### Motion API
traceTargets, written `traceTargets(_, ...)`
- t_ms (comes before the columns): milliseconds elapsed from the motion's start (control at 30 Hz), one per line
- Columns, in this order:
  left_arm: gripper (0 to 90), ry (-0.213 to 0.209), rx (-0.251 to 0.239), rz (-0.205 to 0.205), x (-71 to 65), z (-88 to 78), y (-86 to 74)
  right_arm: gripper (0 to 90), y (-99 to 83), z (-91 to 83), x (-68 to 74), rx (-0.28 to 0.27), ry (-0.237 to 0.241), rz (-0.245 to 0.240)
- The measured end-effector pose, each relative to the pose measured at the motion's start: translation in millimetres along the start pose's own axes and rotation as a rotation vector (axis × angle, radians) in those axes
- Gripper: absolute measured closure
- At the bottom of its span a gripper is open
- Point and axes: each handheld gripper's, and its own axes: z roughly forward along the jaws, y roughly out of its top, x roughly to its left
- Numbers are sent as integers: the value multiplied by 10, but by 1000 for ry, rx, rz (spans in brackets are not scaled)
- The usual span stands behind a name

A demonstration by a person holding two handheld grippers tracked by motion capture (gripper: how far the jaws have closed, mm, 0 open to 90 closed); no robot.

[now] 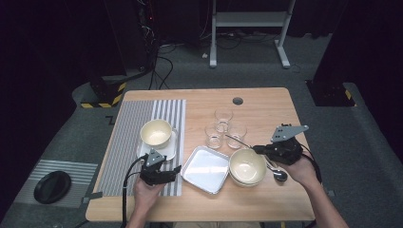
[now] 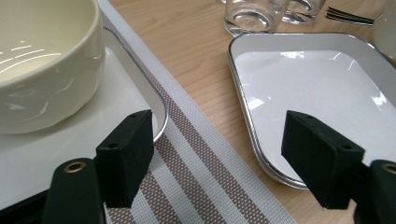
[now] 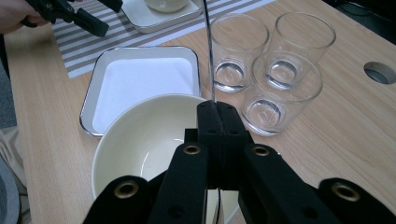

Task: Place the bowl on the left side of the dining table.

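**Fork held out over the bowls**

Here your right gripper point(image 1: 260, 149) has its jaws pressed together on the handle end of a slim fork point(image 1: 236, 140), which it holds above the rim of the stacked cream bowls point(image 1: 247, 166). In the high view the fork's long axis runs from the jaws up and to the left, tines leading, towards the three glasses point(image 1: 223, 128). In the right gripper view the handle rises straight away from the closed jaws, pointing at the far bowl on its small tray. Your left gripper point(image 1: 177, 170) hovers over the striped mat point(image 1: 128, 142) with jaws spread wide and nothing between them, the white square tray point(image 1: 205, 169) just beside it. A spoon point(image 1: 278, 173) lies on the table right of the bowls
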Motion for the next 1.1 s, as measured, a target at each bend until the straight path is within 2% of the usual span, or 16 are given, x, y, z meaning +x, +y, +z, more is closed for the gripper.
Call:
traceTargets(67, 260, -3, -9, -3, -5, -9, 25, 900, 5, 5, 5, 6, 5, -2)
traceTargets(133, 260, -7, -13, 21, 7, -29, 64, 900, 13, 8, 7, 9, 7, -6)
traceTargets(300, 260, -24, -25, 16, -5, -49, 139, 899, 44, 0, 25, 14, 12, -9)
traceTargets(333, 261, -35, -29, 39, -8, -71, 185, 899, 56, -3, 14, 16, 14, -31)
traceTargets(433, 263, -53, -38, 44, -23, -79, 230, 899, 67, -1, 27, 16, 18, -24)
traceTargets(567, 262, -87, -55, 64, -45, -89, 326, 900, 115, 12, 35, 26, 37, -50)
traceTargets(600, 262, -100, -57, 55, -62, -92, 341, 900, 121, 17, 42, 26, 38, -45)
traceTargets(633, 261, -104, -58, 89, -56, -93, 363, 900, 137, 19, 42, 34, 42, -53)
traceTargets(733, 261, -115, -60, 112, -67, -107, 407, 899, 167, 23, 50, 37, 53, -67)
traceTargets(767, 261, -119, -75, 77, -94, -102, 410, 900, 174, 20, 61, 40, 58, -57)
traceTargets(800, 261, -122, -72, 97, -89, -108, 423, 899, 186, 24, 53, 31, 58, -76)
traceTargets(967, 261, -136, -76, 129, -88, -118, 467, 900, 217, 33, 67, 37, 74, -80)
traceTargets(1000, 261, -144, -74, 124, -88, -121, 471, 899, 220, 38, 70, 40, 75, -78)
traceTargets(1033, 263, -152, -81, 92, -110, -116, 473, 899, 223, 49, 65, 41, 79, -81)
traceTargets(1067, 267, -152, -81, 92, -110, -116, 473, 900, 228, 59, 60, 42, 81, -87)
traceTargets(1100, 268, -164, -79, 134, -84, -116, 502, 900, 234, 71, 61, 42, 87, -89)
